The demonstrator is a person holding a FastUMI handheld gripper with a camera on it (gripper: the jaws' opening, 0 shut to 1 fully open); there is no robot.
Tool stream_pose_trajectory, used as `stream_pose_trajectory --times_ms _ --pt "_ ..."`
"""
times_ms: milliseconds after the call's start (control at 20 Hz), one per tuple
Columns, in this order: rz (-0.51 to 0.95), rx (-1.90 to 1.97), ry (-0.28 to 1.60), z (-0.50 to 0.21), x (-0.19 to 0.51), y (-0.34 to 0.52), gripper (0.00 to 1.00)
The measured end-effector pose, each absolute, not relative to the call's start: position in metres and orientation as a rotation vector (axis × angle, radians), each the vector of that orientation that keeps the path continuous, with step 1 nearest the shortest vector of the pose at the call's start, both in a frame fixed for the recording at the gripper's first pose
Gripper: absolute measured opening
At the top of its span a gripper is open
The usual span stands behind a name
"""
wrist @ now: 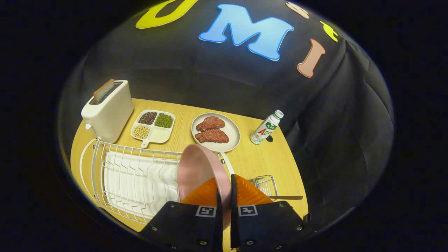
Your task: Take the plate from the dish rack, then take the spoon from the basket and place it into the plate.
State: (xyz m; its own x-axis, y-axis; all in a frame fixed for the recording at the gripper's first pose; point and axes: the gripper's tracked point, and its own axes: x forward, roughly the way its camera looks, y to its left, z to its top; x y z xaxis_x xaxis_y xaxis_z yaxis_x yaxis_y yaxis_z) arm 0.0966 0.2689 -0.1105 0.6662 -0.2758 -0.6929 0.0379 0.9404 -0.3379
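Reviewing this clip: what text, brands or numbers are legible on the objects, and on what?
Bottle label: too small and blurred to read.
Hand-held gripper, shut on the pink plate: square coded markers, no words.
Toaster, dish rack: no text seen.

One fisheye camera rides on the gripper (225, 190) and looks forward along its two fingers, which rise from 6 o'clock. It sits high and tips steeply down over a round wooden table (260, 162), facing the black cloth wall beyond the far edge. It is very near the pink plate (196, 169) clamped on edge between the fingers, with the dish rack (129, 175) at 8 o'clock. The toaster (108, 110) at 10 o'clock and the bottle (266, 127) at 1 o'clock stand farther off.
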Motion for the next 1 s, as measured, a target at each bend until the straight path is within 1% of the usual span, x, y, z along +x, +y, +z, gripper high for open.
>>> stream_pose_trajectory --times_ms 350,600,1000 --pt "-0.186 -0.296 0.759 -0.072 0.102 0.266 0.09" --pt "-0.130 -0.206 0.741 -0.052 0.081 0.255 0.08" --pt "-0.059 -0.091 0.734 -0.035 0.034 0.203 0.08"
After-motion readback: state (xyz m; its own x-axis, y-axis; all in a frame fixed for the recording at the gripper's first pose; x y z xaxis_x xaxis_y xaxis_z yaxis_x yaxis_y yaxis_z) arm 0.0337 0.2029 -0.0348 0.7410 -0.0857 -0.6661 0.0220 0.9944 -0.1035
